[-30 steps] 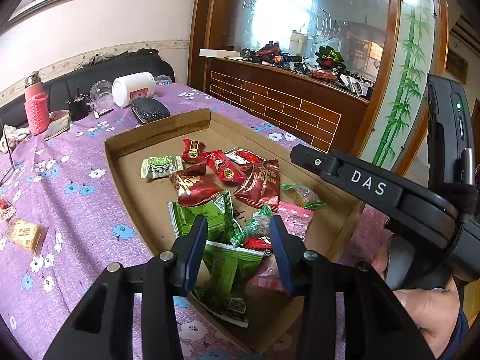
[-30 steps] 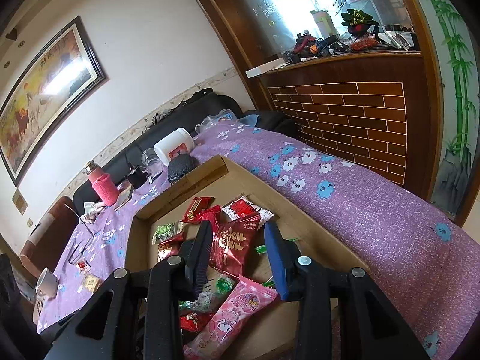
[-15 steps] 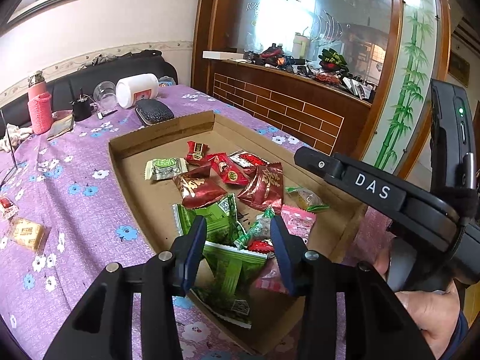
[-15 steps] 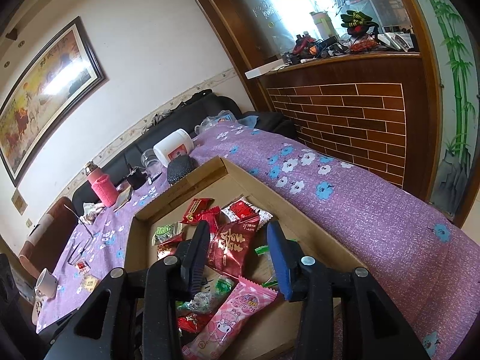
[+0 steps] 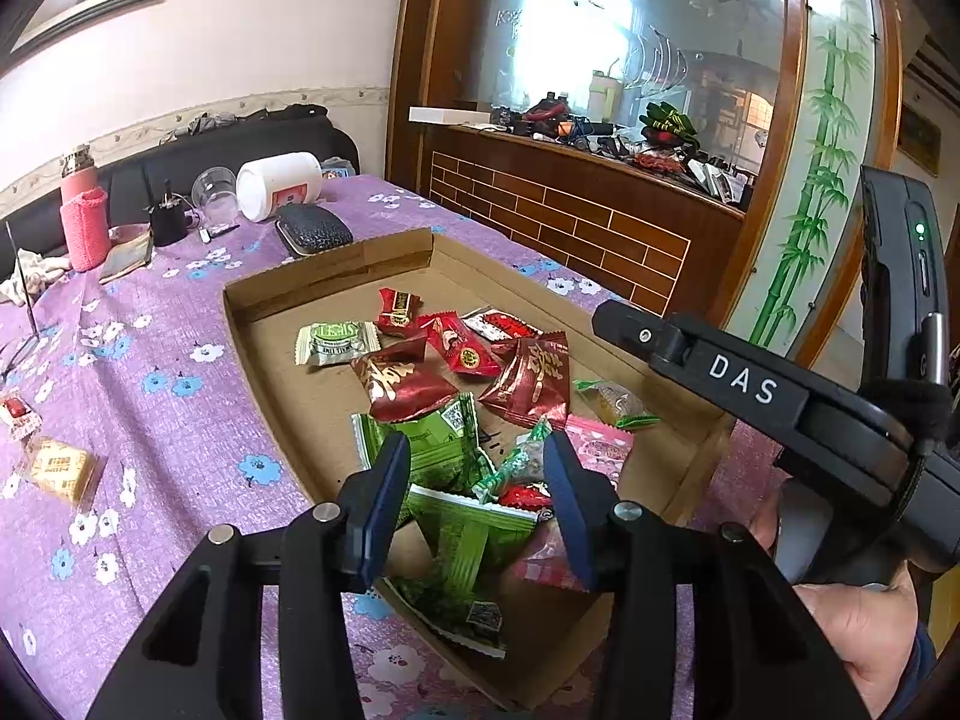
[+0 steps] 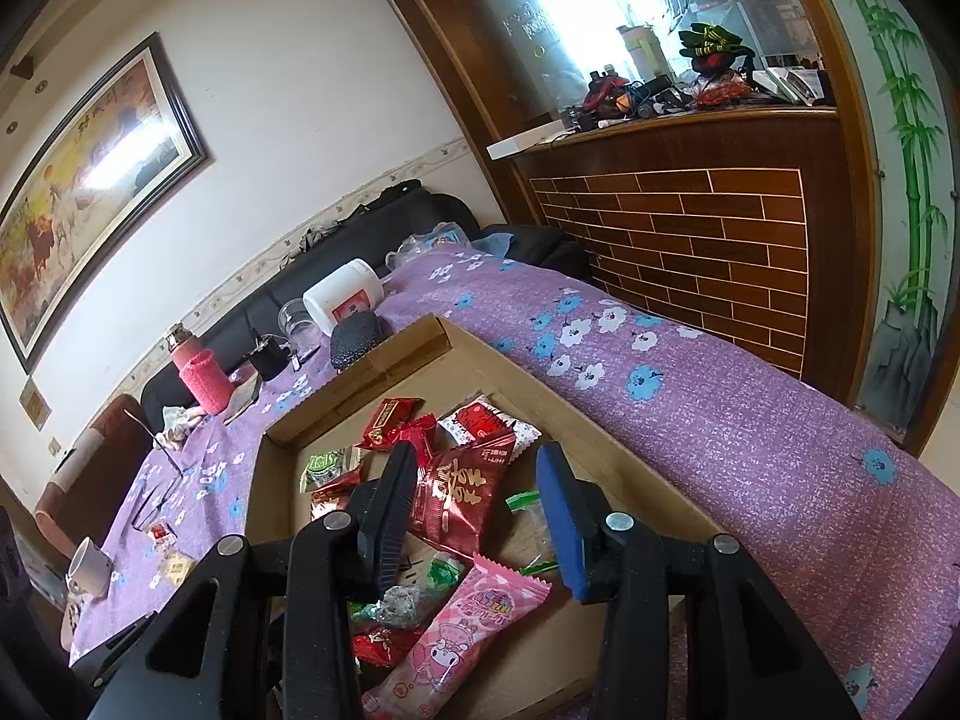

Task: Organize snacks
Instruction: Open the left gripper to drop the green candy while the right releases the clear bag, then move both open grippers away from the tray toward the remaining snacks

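the purple flowered tabletop [image 5: 180,420] carried a cardboard tray [image 5: 336,276] heaped with snacks [image 5: 420,384]. left gripper [image 5: 477,504] was opening, right gripper [image 6: 477,516] apart, both empty; overlapping wrappers risked a double pick.
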